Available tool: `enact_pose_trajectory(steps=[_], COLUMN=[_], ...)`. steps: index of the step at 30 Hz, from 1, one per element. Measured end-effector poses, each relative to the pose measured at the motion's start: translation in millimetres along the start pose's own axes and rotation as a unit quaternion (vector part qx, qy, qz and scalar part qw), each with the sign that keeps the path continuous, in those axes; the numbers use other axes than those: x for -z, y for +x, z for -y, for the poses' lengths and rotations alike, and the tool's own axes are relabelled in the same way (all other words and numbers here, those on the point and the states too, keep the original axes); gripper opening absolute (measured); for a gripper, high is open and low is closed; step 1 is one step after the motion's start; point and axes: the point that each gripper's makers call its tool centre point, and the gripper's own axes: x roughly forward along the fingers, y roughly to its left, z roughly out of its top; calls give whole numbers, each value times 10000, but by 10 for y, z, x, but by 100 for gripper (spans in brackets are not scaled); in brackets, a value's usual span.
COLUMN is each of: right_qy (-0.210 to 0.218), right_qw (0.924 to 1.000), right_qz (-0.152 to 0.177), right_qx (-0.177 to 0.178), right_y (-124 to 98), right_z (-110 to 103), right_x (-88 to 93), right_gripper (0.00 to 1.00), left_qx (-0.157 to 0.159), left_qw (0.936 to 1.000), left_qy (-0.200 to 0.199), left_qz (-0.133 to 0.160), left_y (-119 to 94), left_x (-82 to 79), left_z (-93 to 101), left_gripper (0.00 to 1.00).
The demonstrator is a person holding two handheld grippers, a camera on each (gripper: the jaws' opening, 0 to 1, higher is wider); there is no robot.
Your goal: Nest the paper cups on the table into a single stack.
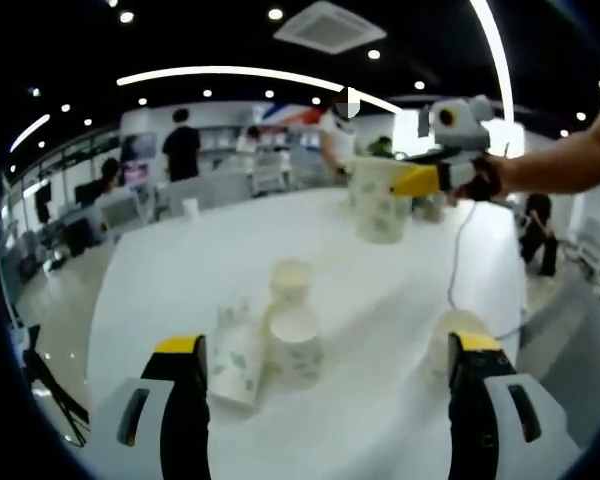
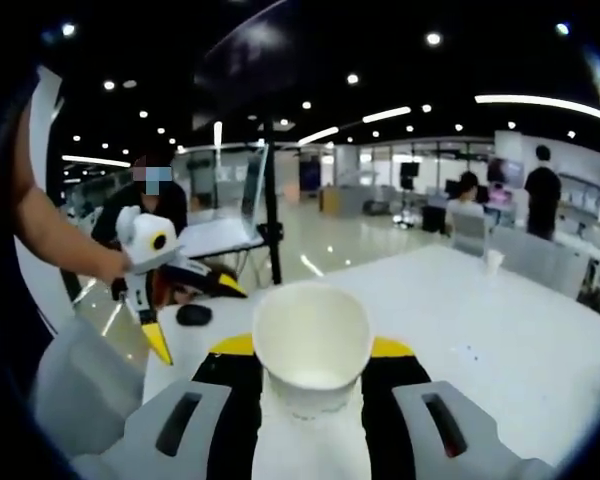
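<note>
In the left gripper view, my left hand-held gripper [image 1: 325, 375] hangs with its jaws apart and nothing between them, above three paper cups [image 1: 277, 336] that stand close together on the white surface [image 1: 380, 300]. A fourth cup [image 1: 451, 335] stands beside the right jaw. In the right gripper view, my right hand-held gripper [image 2: 311, 372] is clamped on a lifted cup [image 2: 311, 345], its mouth toward the camera. The cups carry a green pattern; I can read no writing. The surface around the group is bare up to the far edge.

3 white cups [image 1: 280, 335] upright, 1 [image 2: 311, 345] aloft
</note>
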Motion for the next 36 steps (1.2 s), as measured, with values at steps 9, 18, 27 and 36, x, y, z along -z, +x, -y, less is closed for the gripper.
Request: enact_pose_trajectory(steps=[9, 18, 27, 36], right_qy=[-31, -81, -60, -116], right_qw=[9999, 9999, 9999, 9998], right_qz=[92, 59, 98, 102], right_qx=[81, -3, -9, -99], right_y=[-97, -166, -213, -266], right_z=[-29, -164, -245, -386], right_x=[5, 80, 83, 30], right_gripper=[35, 35, 35, 36], left_qx=[25, 3, -3, 2], left_qw=[10000, 10000, 10000, 10000], left_qy=[15, 47, 50, 74], left_qz=[-14, 11, 6, -30], left_y=[35, 36, 22, 8], left_x=[-20, -41, -13, 7], left_z=[14, 24, 17, 17], left_gripper=[98, 98, 98, 98])
